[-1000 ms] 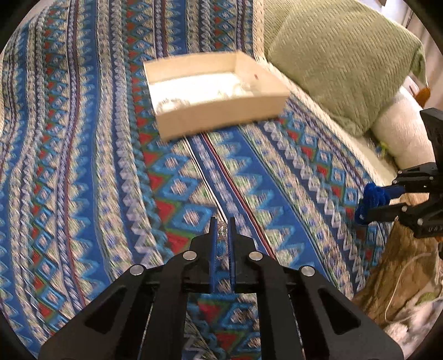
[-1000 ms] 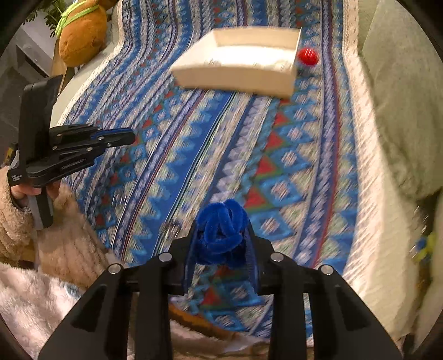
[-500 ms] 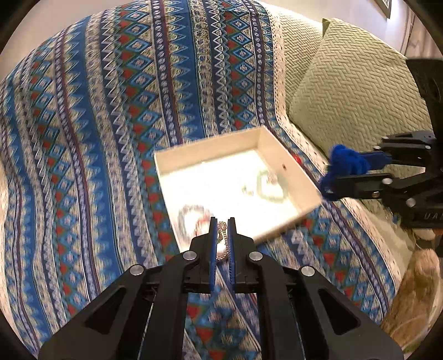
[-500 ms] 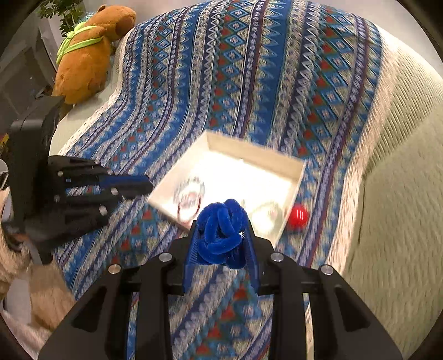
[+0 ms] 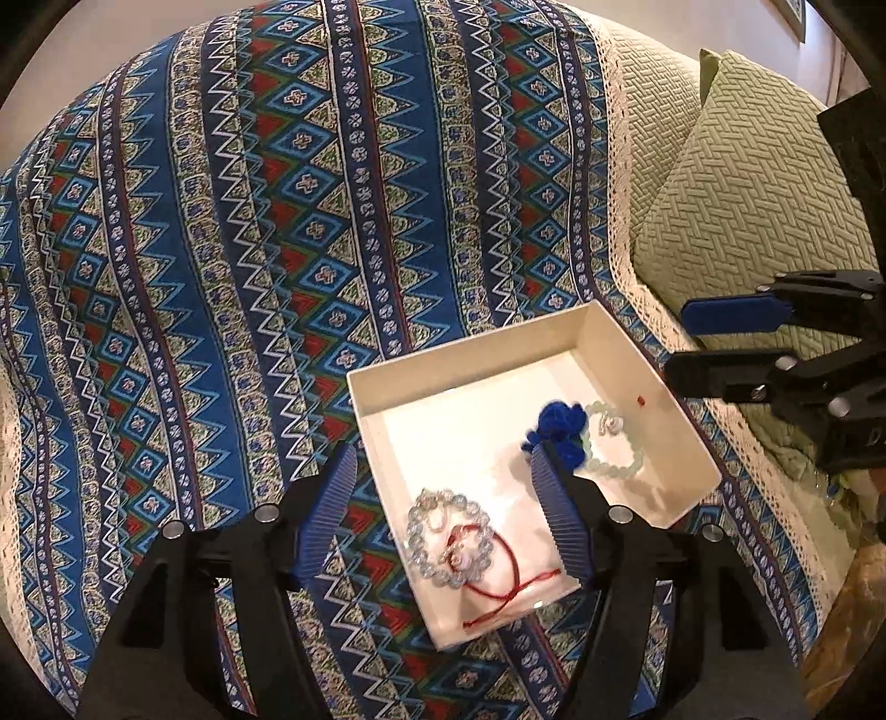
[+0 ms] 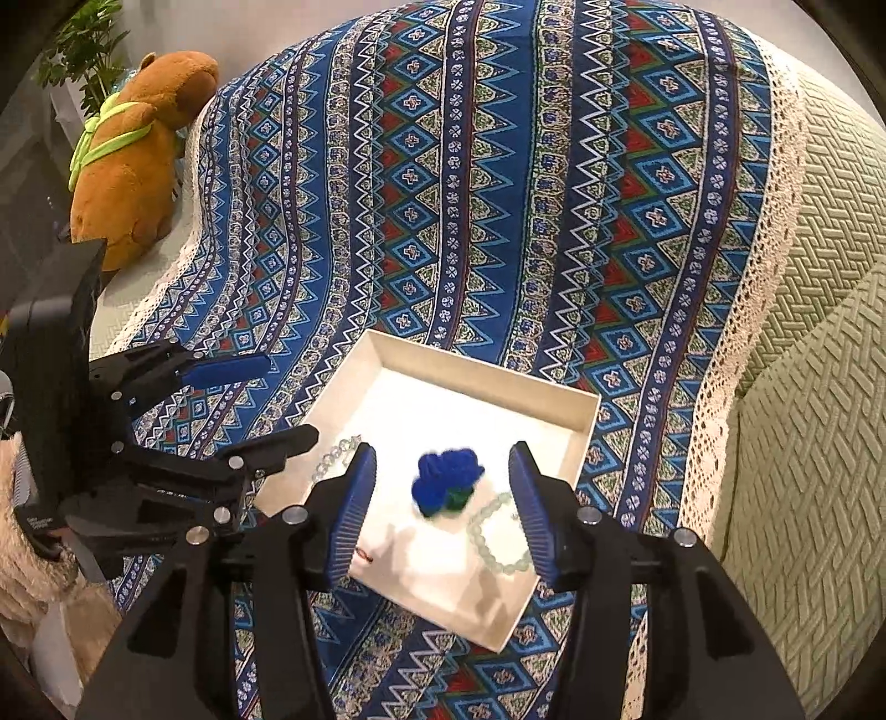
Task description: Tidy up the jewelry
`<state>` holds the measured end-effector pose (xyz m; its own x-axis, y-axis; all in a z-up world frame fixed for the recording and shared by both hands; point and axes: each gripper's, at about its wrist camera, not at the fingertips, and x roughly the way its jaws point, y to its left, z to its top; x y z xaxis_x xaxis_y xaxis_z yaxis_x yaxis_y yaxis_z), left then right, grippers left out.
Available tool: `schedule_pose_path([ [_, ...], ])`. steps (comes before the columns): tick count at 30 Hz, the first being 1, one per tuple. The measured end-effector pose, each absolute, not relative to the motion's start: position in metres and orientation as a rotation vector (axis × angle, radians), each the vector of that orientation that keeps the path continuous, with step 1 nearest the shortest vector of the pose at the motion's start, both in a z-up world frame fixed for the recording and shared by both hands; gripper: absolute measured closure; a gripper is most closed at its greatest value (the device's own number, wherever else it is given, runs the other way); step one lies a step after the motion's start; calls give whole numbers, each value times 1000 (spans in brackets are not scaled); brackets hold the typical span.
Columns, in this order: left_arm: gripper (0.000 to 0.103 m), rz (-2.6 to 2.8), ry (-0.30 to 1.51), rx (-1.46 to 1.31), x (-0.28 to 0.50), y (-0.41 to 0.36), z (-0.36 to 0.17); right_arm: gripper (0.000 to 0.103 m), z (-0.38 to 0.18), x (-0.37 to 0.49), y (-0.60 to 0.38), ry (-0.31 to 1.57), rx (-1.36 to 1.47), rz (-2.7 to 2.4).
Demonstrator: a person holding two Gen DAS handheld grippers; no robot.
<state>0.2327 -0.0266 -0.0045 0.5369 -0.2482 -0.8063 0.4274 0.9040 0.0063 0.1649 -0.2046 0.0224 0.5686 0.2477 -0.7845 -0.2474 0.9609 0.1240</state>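
Note:
A shallow white box (image 5: 470,360) (image 6: 487,376) lies on the patterned blue blanket. Inside it are a fuzzy blue flower piece (image 5: 556,429) (image 6: 446,482), a pale green bead bracelet (image 5: 614,443) (image 6: 498,537), and a clear bead bracelet with a red cord (image 5: 448,537). My left gripper (image 5: 443,493) is open and empty above the box's near left corner. My right gripper (image 6: 440,498) is open and empty above the box, with the blue piece between its jaws but below them. It also shows at the right of the left wrist view (image 5: 725,343).
A green textured cushion (image 5: 747,210) lies to the right of the box. A brown plush toy (image 6: 133,155) sits at the far left edge of the blanket (image 6: 498,166). A potted plant (image 6: 77,50) stands behind it.
Both grippers have opened. The right one let go of the blue flower piece, which now lies in the box. The left one released its thin chain and is empty.

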Motion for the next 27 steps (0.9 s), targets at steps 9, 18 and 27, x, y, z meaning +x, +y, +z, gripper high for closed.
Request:
schedule_pose_path([
  [9, 34, -426, 865, 249, 144, -8, 17, 53, 36, 79, -195, 908, -56, 323],
  [18, 34, -467, 990, 228, 29, 14, -23, 51, -14, -15, -166, 1027, -82, 348],
  [27, 34, -428, 1055, 229, -33, 17, -67, 49, -76, -60, -135, 1160, -61, 369],
])
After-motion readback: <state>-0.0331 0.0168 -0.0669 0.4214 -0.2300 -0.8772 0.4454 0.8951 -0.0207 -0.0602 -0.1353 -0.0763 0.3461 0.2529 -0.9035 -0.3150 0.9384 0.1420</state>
